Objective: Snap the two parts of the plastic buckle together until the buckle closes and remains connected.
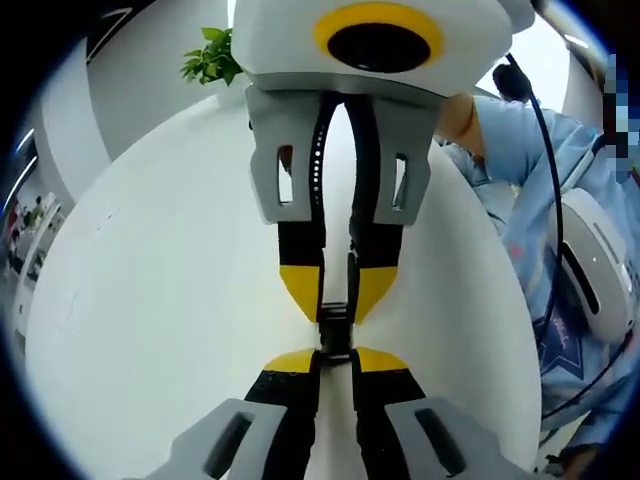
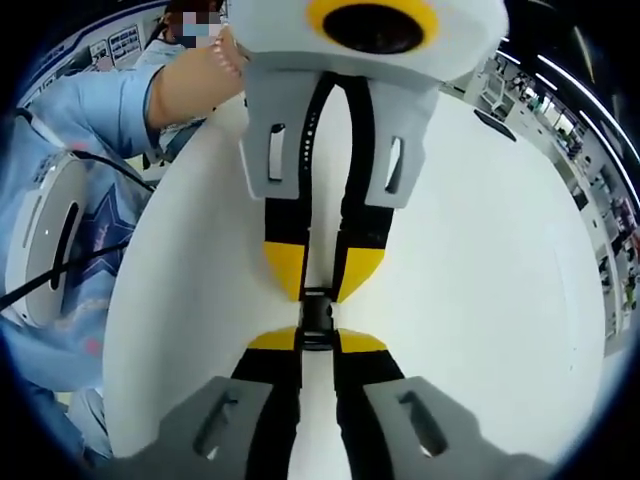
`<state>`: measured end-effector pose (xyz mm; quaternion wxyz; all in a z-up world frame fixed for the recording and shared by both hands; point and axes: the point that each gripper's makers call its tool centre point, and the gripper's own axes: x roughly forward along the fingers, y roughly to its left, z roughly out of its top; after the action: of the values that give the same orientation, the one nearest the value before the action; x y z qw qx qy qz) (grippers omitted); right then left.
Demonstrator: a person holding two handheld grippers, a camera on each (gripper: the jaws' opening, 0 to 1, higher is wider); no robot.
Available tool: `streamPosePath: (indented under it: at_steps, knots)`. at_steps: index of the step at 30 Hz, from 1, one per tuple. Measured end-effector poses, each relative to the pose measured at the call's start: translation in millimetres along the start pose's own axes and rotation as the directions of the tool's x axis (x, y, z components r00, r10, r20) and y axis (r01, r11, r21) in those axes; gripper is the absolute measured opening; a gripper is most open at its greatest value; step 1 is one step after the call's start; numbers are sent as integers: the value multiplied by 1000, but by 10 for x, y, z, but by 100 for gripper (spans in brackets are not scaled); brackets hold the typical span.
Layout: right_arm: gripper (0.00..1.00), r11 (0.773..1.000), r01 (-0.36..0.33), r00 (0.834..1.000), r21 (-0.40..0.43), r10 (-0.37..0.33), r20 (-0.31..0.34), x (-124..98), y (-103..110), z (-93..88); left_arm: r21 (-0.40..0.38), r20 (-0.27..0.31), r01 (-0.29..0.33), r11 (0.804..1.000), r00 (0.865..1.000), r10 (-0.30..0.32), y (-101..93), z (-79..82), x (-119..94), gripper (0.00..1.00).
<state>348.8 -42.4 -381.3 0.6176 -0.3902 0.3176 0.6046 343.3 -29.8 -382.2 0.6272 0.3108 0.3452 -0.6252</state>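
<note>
The black plastic buckle (image 1: 335,335) hangs above the white table (image 1: 160,260), pinched between two grippers that face each other tip to tip. My left gripper (image 1: 335,358) rises from the bottom of the left gripper view, its yellow-tipped jaws shut on the near buckle part. My right gripper (image 1: 335,300) comes down from the top, shut on the far part. In the right gripper view the buckle (image 2: 317,318) sits between my right gripper (image 2: 316,342) below and my left gripper (image 2: 320,285) above. The two parts touch; I cannot tell whether they are latched.
The table (image 2: 480,280) is round and white. A green plant (image 1: 212,60) stands at its far edge. A person in a light blue top (image 1: 560,250) stands close at the table's side, also seen as a blue sleeve (image 2: 70,200). Office shelving (image 2: 590,180) lies beyond.
</note>
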Motion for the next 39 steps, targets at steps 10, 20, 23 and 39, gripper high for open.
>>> streamPosePath:
  at_steps: [10, 20, 23, 39]
  knots:
    - [10, 1000, 15, 1000, 13, -15, 10, 3, -102, -31, -2, 6, -15, 1000, 1000, 15, 91, 11, 9, 11]
    - [10, 999, 35, 999, 21, -35, 29, 23, -201, -28, -16, 16, -26, 1000, 1000, 26, 186, -2, 10, 11]
    - [10, 999, 45, 999, 12, -45, 27, 25, -221, -36, -18, 13, -29, 999, 999, 29, 221, 6, 13, 11]
    - [10, 997, 72, 996, 20, -73, 48, 42, -431, -25, -43, 15, -43, 998, 999, 44, 479, -14, -25, 11]
